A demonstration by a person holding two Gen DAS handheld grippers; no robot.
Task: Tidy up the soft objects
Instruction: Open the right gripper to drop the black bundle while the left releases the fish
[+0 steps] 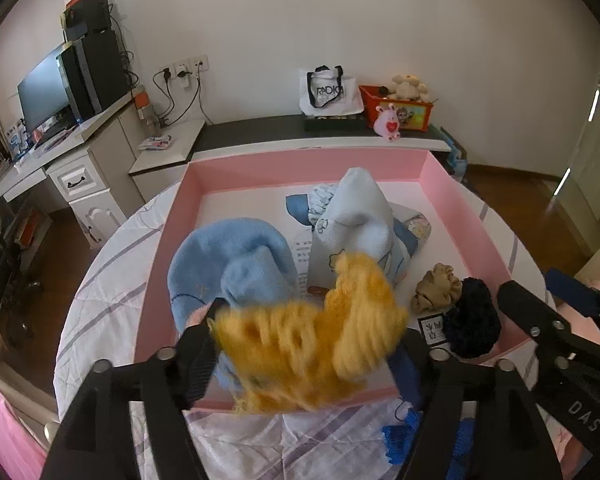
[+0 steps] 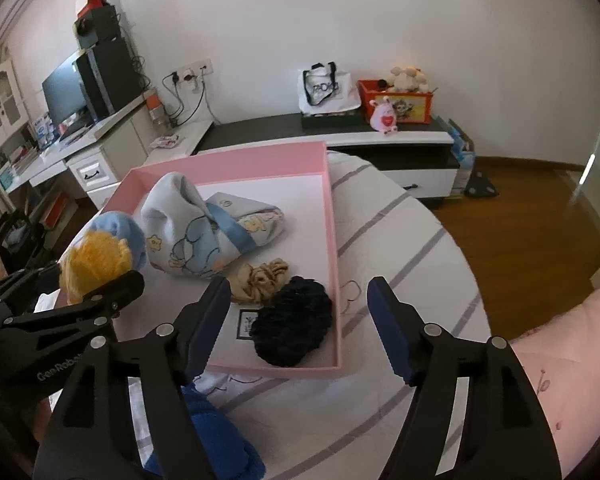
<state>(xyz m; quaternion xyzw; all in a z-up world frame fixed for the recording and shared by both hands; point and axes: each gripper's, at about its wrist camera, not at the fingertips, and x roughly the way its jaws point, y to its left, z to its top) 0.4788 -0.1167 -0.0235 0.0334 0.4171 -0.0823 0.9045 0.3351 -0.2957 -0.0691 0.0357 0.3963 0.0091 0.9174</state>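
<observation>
My left gripper point(image 1: 304, 344) hangs over the near edge of the shallow pink cardboard tray point(image 1: 300, 162), jaws apart, with the blurred fluffy yellow knitted piece point(image 1: 312, 344) between them; whether the pads touch it I cannot tell. My right gripper point(image 2: 296, 320) is spread wide with nothing in it, above the dark navy knitted scrunchie point(image 2: 294, 320) in the tray's near right corner.
</observation>
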